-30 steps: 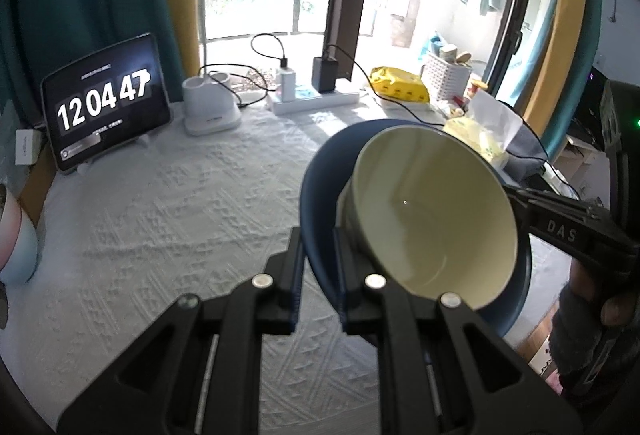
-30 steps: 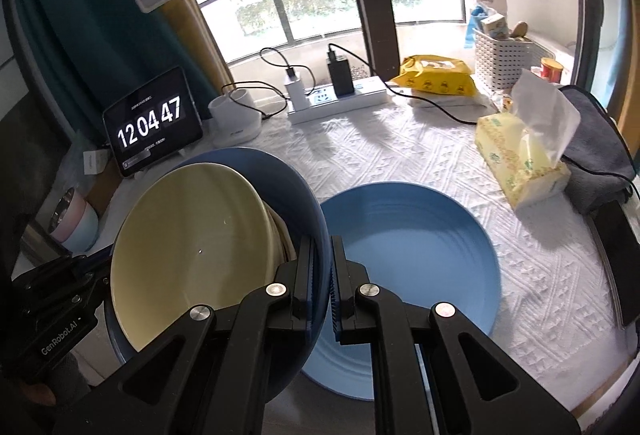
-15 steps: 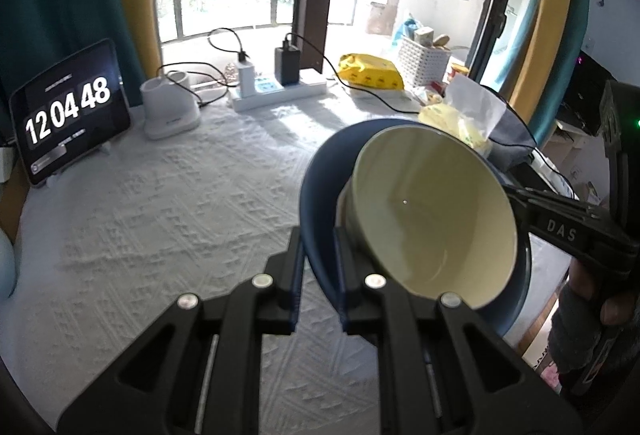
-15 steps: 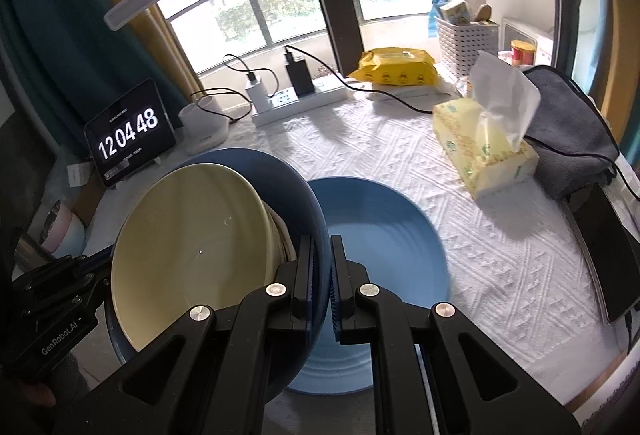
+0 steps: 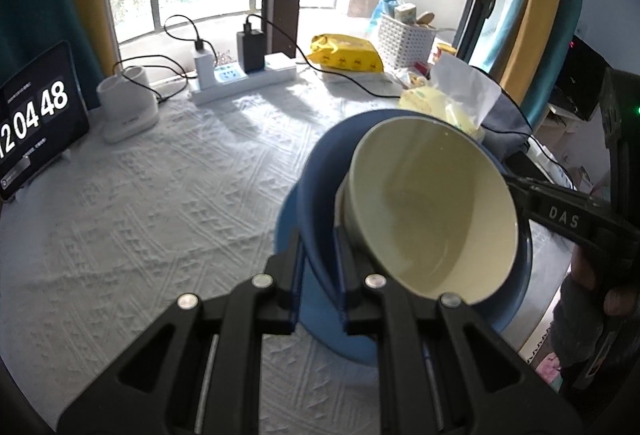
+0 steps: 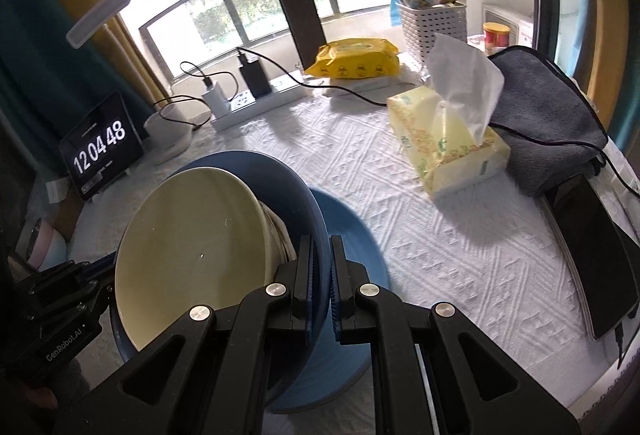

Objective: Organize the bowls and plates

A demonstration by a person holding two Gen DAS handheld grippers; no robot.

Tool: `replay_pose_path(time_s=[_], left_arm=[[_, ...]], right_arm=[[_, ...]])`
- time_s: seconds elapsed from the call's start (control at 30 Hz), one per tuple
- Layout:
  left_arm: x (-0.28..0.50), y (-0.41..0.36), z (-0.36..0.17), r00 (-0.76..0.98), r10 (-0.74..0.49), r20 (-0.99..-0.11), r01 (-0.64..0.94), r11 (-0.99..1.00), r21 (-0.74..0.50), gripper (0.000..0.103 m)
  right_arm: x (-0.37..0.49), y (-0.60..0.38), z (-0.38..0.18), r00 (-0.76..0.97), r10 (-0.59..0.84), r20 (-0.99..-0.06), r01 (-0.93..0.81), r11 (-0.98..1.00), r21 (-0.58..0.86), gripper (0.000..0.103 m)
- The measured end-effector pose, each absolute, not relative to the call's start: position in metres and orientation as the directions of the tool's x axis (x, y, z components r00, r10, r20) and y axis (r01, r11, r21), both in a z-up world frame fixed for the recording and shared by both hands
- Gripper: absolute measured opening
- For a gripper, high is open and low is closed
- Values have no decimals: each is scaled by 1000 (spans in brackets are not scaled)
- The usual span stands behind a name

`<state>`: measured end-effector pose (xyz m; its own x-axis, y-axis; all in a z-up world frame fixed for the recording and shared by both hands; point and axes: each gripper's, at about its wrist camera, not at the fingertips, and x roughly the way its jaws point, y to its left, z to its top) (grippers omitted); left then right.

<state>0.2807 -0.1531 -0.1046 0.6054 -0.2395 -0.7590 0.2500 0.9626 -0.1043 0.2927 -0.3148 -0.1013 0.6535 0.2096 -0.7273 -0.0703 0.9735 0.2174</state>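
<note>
Both tools stay clamped on opposite rims of the dark blue bowl (image 6: pixel 304 203), left tool (image 5: pixel 318 275) and right tool (image 6: pixel 320 275) alike; the cream bowl (image 6: pixel 192 251) nests inside; the pair has travelled over the light blue plate (image 6: pixel 360 235) on the counter (image 6: pixel 440 243), so stacking looks close.

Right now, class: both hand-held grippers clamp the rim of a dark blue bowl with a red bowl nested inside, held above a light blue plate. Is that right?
One detail is wrong: the nested bowl is cream, not red, as the right wrist view shows. The left hand-held gripper and right hand-held gripper do clamp the dark blue bowl above the light blue plate.
</note>
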Motion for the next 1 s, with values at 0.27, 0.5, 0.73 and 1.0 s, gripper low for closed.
replay_pose_path(time_s=[0.27, 0.5, 0.73, 1.0], left_arm=[[290, -160, -104, 606, -243, -757, 255, 961, -104, 13], [290, -162, -103, 607, -238, -758, 259, 961, -94, 13], [290, -163, -104, 618, -213, -757, 255, 965, -64, 17], [284, -163, -98, 641, -193, -743, 245, 969, -41, 19]], right_arm=[[301, -324, -107, 646, 207, -735, -56, 973, 225, 10], [302, -327, -109, 644, 212, -735, -56, 971, 231, 10], [301, -326, -109, 648, 205, -733, -52, 973, 226, 11], [297, -325, -109, 647, 185, -739, -36, 976, 213, 11]])
